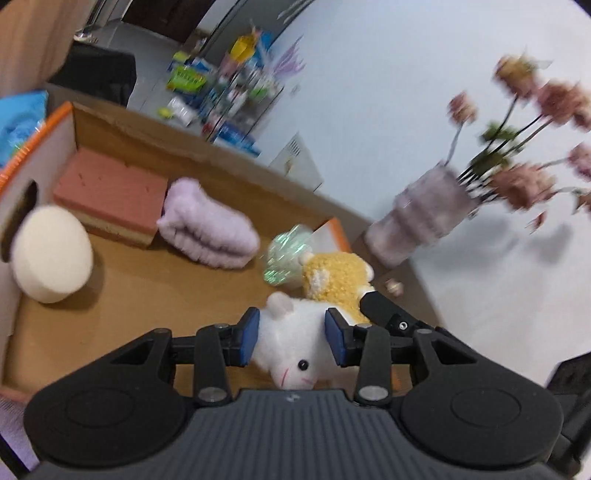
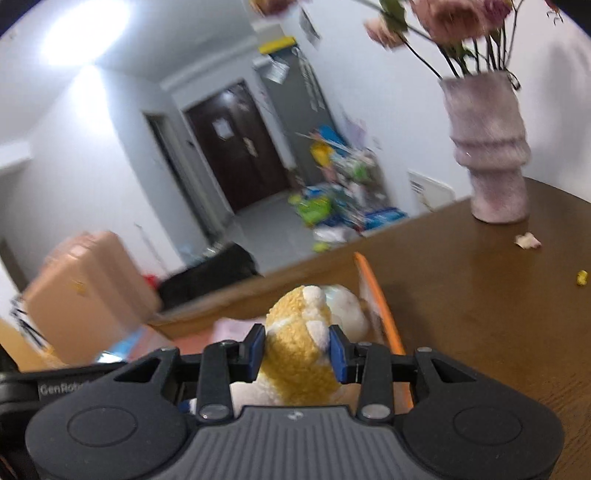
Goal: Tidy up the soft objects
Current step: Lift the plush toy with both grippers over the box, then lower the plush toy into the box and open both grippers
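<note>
Gripping a white plush (image 1: 291,347), the left gripper (image 1: 291,341) hangs over the cardboard box (image 1: 147,280) (sponge (image 1: 110,192) and lilac cloth (image 1: 210,225) inside). The right gripper (image 2: 297,352) squeezes a yellow plush (image 2: 295,354).

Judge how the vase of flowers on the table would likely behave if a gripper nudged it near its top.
The vase is tall with a narrow base, so it would probably tip rather than slide. Its long-stemmed flowers add height and likely top-heaviness. Its fuzzy-looking surface should resist slipping.
</note>
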`<state>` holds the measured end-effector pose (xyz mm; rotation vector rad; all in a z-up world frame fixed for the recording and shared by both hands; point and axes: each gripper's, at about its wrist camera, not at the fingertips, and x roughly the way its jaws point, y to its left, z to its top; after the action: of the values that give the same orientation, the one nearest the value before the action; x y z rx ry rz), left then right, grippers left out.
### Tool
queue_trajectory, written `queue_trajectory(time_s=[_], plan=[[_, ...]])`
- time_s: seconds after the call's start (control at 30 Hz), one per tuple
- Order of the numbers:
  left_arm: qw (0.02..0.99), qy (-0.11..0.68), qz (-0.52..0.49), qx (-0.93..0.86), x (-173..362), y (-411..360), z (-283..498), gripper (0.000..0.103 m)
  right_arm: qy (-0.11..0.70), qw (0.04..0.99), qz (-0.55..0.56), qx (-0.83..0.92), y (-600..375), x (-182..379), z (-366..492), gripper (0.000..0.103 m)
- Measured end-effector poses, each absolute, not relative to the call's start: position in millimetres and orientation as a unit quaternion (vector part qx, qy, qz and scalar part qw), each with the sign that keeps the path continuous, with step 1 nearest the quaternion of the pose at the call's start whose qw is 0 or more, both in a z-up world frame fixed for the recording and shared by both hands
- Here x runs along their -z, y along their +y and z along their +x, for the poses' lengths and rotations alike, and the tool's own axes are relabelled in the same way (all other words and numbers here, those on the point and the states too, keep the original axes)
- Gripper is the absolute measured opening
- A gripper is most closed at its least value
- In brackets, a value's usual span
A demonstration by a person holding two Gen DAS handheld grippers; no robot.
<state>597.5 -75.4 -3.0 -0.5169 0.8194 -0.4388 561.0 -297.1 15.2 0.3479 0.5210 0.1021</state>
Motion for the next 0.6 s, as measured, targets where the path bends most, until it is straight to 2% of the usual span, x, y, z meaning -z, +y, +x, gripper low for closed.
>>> queue_trajectory(time_s=[0.07,0.2,0.3,0.33,0.4,0.47,0.6], plan=[[0.865,0.398,-0.228,0.201,13.7,-84.4,603.2,0.035,0.269,0.953,0.137,-0.035,-287.4,-5.1,564.7,0.037],[0.868,0.405,-0.212,0.192,23.4,-87.5,602.9,0.036,0.279,0.955,0.104,-0.012,-279.8,2.5,566.1,0.042],[0.881,0.387,-0.196,0.187,12.2,-80.9,593.3,0.04,0.264,0.96,0.097,-0.015,-279.5,-5.7,557.5,0.056],[0.888,0.378,-0.187,0.182,5.1,-78.0,586.4,0.041,0.256,0.962,0.096,-0.017,-281.7,-12.0,552.1,0.057],[0.9,0.361,-0.169,0.176,-10.7,-72.6,572.2,0.045,0.238,0.966,0.097,-0.023,-287.0,-26.3,541.5,0.06],[0.916,0.335,-0.145,0.165,-29.4,-63.1,549.2,0.052,0.22,0.97,0.098,-0.032,-291.3,-43.5,526.4,0.062],[0.946,0.279,-0.088,0.14,-61.6,-44.2,495.8,0.065,0.185,0.979,0.075,-0.047,-291.1,-76.9,489.3,0.073]])
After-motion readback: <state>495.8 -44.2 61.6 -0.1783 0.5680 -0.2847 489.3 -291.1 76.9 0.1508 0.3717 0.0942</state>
